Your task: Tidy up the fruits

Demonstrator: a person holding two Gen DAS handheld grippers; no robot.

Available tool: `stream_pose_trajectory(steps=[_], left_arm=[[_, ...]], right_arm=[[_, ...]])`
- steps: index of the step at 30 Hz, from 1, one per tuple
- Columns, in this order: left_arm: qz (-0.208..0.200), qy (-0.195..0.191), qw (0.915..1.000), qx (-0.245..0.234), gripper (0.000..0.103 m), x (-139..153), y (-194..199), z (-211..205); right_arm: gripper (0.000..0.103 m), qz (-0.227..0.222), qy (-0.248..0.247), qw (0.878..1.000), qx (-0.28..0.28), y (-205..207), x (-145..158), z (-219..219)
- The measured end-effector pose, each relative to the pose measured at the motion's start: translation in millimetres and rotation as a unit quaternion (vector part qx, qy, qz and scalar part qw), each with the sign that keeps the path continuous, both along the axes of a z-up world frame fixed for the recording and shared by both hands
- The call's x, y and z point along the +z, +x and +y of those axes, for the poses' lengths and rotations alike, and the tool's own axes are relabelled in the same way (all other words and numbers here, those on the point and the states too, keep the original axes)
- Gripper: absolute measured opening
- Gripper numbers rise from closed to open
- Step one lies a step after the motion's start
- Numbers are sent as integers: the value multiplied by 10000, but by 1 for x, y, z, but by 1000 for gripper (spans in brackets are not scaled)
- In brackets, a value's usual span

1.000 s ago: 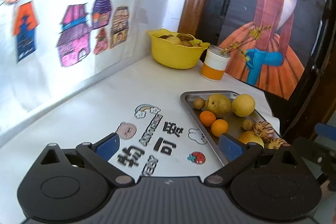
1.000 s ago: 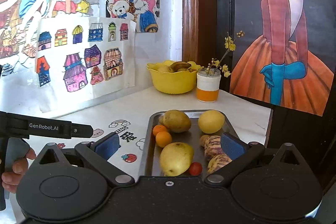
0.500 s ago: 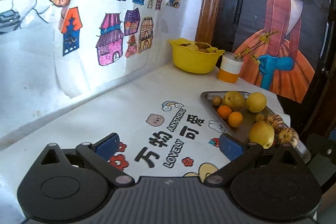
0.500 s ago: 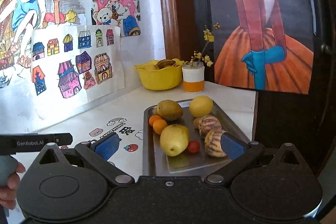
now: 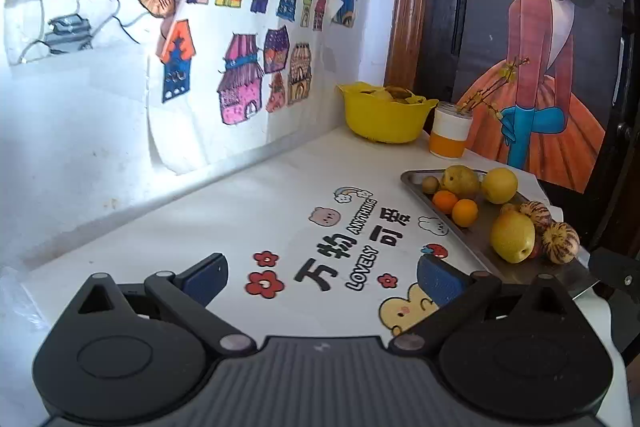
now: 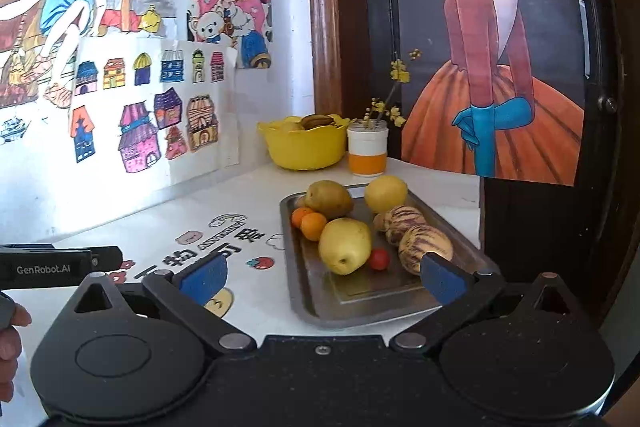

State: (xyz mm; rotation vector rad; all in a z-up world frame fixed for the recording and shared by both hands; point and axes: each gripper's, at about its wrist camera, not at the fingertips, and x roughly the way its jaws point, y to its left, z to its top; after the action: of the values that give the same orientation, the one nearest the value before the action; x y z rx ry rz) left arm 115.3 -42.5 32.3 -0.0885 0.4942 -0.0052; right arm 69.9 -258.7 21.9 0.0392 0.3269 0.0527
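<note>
A steel tray (image 6: 372,301) on the white table holds several fruits: a yellow apple (image 6: 345,245), a brown pear (image 6: 330,199), a yellow round fruit (image 6: 386,193), two small oranges (image 6: 312,225), a small red tomato (image 6: 379,259) and two striped melons (image 6: 424,247). The tray also shows in the left wrist view (image 5: 476,239). A yellow bowl (image 6: 302,147) with more fruit stands at the back. My right gripper (image 6: 322,275) is open and empty at the tray's near end. My left gripper (image 5: 322,273) is open and empty over the table, left of the tray.
A white and orange jar (image 6: 367,151) with a flower sprig stands beside the bowl. The wall with drawings (image 6: 152,123) runs along the left. The table's right edge (image 6: 478,211) drops off by a dark door with a poster. The left gripper's body (image 6: 56,265) shows at left.
Both grippers have pulled back and away from the tray, so more of the table shows. Both stay open and empty. The fruits have not moved.
</note>
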Motion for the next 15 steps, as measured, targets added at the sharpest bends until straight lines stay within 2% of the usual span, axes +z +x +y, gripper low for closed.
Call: stream_pose_trajectory(steps=[4, 15], left_arm=[[-91, 46, 9999, -91, 103, -3, -9, 5], [-147, -111, 9998, -51, 103, -19, -25, 23]], right_arm=[[102, -34, 226, 9997, -95, -7, -6, 6], [102, -350, 238, 9990, -168, -28, -23, 20]])
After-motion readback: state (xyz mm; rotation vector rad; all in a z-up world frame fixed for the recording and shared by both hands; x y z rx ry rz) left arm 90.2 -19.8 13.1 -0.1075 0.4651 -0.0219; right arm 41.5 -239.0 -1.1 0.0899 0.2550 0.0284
